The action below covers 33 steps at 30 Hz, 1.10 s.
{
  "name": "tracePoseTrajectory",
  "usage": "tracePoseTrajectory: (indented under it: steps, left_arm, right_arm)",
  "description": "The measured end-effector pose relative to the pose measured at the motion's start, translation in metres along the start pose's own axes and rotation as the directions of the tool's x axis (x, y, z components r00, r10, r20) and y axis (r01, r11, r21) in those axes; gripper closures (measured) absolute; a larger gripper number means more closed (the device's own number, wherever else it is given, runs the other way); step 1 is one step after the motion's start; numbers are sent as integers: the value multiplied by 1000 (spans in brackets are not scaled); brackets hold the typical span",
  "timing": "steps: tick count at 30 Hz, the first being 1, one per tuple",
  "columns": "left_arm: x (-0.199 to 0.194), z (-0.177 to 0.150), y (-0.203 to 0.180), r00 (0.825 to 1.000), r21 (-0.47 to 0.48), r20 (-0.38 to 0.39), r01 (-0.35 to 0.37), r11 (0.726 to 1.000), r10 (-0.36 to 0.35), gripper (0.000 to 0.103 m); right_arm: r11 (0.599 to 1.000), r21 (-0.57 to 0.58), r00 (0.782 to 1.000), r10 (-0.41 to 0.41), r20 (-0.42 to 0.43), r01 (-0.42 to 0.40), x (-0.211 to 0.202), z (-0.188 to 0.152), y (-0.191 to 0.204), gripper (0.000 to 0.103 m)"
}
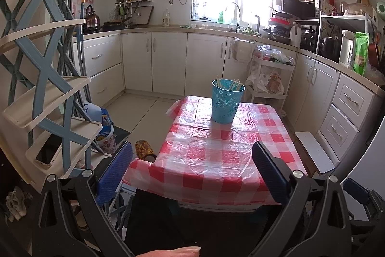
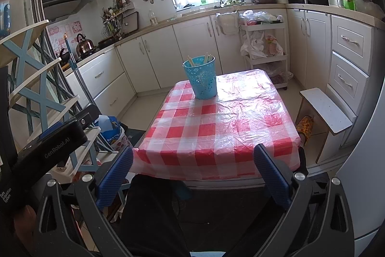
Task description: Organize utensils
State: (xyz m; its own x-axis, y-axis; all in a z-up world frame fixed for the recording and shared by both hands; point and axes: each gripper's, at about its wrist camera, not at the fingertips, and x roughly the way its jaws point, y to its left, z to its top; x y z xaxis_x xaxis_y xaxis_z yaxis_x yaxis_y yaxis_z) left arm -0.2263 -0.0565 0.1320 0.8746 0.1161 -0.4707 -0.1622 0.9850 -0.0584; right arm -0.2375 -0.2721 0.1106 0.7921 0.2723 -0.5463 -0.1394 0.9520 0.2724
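Observation:
A blue perforated cup stands at the far end of a small table covered in a red-and-white checked cloth. Several pale chopsticks stick up out of the cup. My left gripper hangs open over the near edge of the table with nothing between its fingers. My right gripper is open too, held back at the table's near edge, well short of the cup. In the right wrist view, the left gripper's black body shows at the left.
A blue-and-cream tiered rack stands close on the left. A white stool sits right of the table. White cabinets and a cluttered counter ring the room; a white trolley stands behind the table.

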Motion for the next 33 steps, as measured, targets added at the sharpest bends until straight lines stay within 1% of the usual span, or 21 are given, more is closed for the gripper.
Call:
tracePoseTrajectory:
  steps: [10, 19, 21, 23, 24, 25, 28, 30, 33]
  left_arm:
    - [2, 0, 1, 1000, -1, -9, 1, 1000, -1, 8]
    - [13, 1, 6, 998, 4, -63, 4, 1000, -3, 8]
    - [16, 1, 7, 997, 2, -71, 26, 1000, -26, 8]
    - [19, -2, 10, 993, -30, -82, 80, 996, -82, 8]
    - [20, -2, 11, 993, -46, -79, 85, 995, -89, 8]
    - [19, -2, 11, 995, -42, -62, 76, 996, -79, 8]
    - [15, -3, 3, 1000, 21, -10, 15, 1000, -15, 8]
    - [17, -3, -1, 1000, 41, -14, -5, 999, 5, 8]
    - [22, -1, 0, 999, 44, -47, -12, 999, 14, 8]
  right_arm:
    - [1000, 0, 1000, -1, -1, 1, 0, 1, 1, 7]
    - [1000, -1, 1000, -1, -3, 1, 0, 1, 3, 7]
    - [1000, -2, 1000, 0, -7, 0, 1, 0, 2, 7]
    - [1000, -4, 1000, -1, -11, 1, 2, -3, 2, 7]
    - [1000, -6, 1000, -1, -12, 1, 2, -4, 2, 7]
    - [1000, -8, 1000, -3, -9, 3, 1, -5, 2, 7]
    - [1000, -8, 1000, -11, -4, 11, 2, -6, 1, 7]
    - [1000, -8, 1000, -16, -9, 16, 3, -7, -1, 7]
    - [1000, -11, 1000, -22, -11, 21, 2, -7, -1, 7]
